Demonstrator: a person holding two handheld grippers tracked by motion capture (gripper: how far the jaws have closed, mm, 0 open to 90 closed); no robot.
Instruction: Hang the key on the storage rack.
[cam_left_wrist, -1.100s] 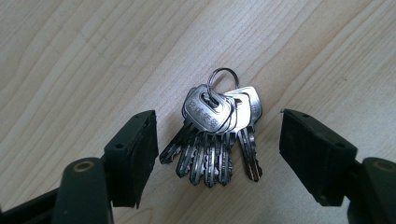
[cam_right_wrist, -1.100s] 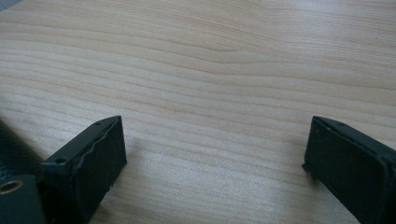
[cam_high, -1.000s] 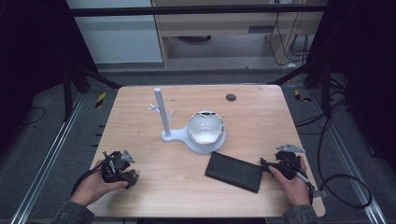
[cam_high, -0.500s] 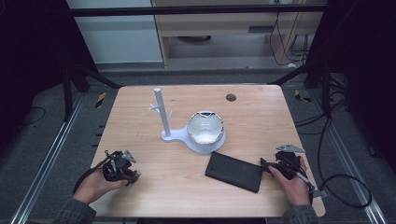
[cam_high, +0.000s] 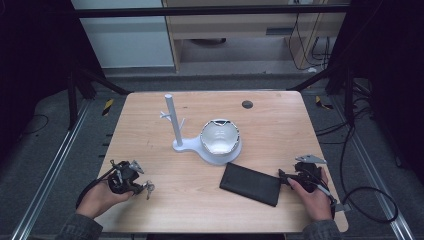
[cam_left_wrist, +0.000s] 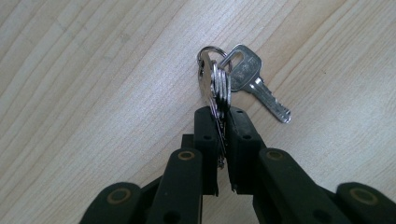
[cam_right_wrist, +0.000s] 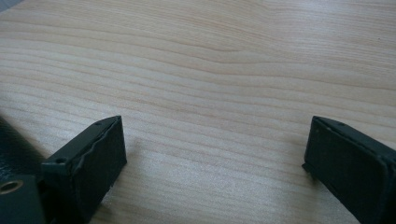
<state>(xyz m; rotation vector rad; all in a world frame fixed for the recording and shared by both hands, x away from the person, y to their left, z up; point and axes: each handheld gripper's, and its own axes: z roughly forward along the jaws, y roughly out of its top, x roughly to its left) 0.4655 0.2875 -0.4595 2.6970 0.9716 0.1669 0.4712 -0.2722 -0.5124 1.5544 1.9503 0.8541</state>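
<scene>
Wooden table (cam_high: 150, 215): left gripper (cam_left_wrist: 223, 112) pinches keys (cam_left_wrist: 219, 84).

A wooden table (cam_high: 150, 120) carries a white stand (cam_high: 175, 127) with a bowl (cam_high: 220, 137) on its base, and a black pouch (cam_high: 251, 183) lies nearer the person. The left gripper (cam_high: 142, 185) sits at the front left with keys (cam_high: 148, 187) at its tip. The right gripper (cam_high: 286, 178) rests just beside the pouch.

- A lab or robotics test bay, not a home.
- The wooden table (cam_high: 280, 120) stands alone inside a frame of black metal struts (cam_high: 320, 77), on grey floor.
- Black cables (cam_high: 350, 150) trail across the floor to the right of the right tool (cam_high: 287, 179).
- Yellow-black hazard tape (cam_high: 107, 106) marks the floor beyond the left tool (cam_high: 142, 186).
- A plain cabinet (cam_high: 240, 30) stands beyond the table.
</scene>
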